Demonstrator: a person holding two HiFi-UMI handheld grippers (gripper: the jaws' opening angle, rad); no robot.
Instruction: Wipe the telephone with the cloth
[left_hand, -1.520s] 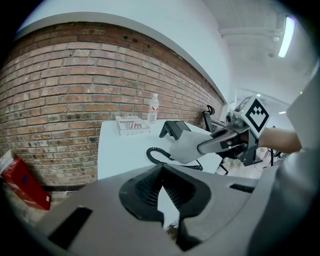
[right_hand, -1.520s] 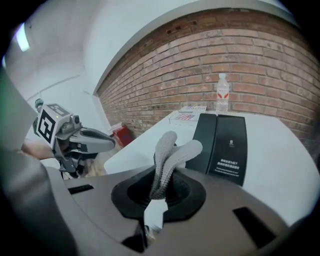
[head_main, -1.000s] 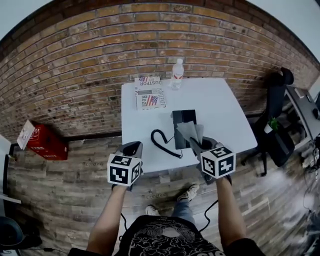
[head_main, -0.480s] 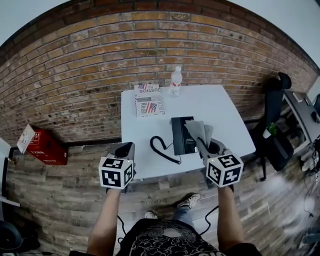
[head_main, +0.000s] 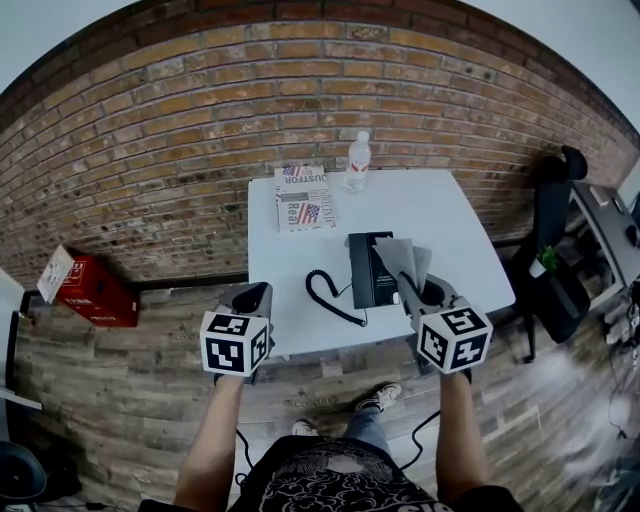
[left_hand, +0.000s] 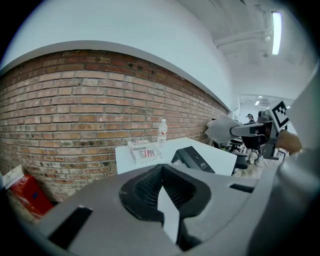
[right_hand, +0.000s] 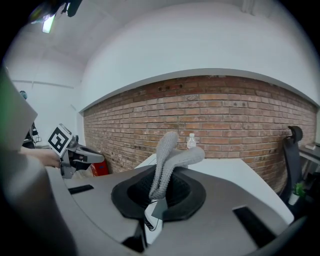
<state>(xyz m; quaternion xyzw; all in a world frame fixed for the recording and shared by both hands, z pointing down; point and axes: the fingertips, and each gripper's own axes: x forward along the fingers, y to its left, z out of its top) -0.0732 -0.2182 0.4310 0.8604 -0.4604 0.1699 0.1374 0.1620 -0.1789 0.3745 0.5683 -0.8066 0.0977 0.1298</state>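
Telephone (head_main: 368, 268) at centre of the head view: black, rigid, probably light enough to skid under rubbing, so best steadied at its left edge by the coiled cord (head_main: 325, 290). Cloth (head_main: 402, 262), a soft limp grey knit, shows over its right side, pinched in the right gripper (head_main: 422, 298); contact unclear. Left gripper (head_main: 252, 298), lower left, has its jaws pressed together, empty. The white table (head_main: 440, 215) looks smooth; brick wall (head_main: 200, 120) above it, plank floor (head_main: 150, 400) below.

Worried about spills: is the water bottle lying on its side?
No, the water bottle stands upright at the far edge of the white table.
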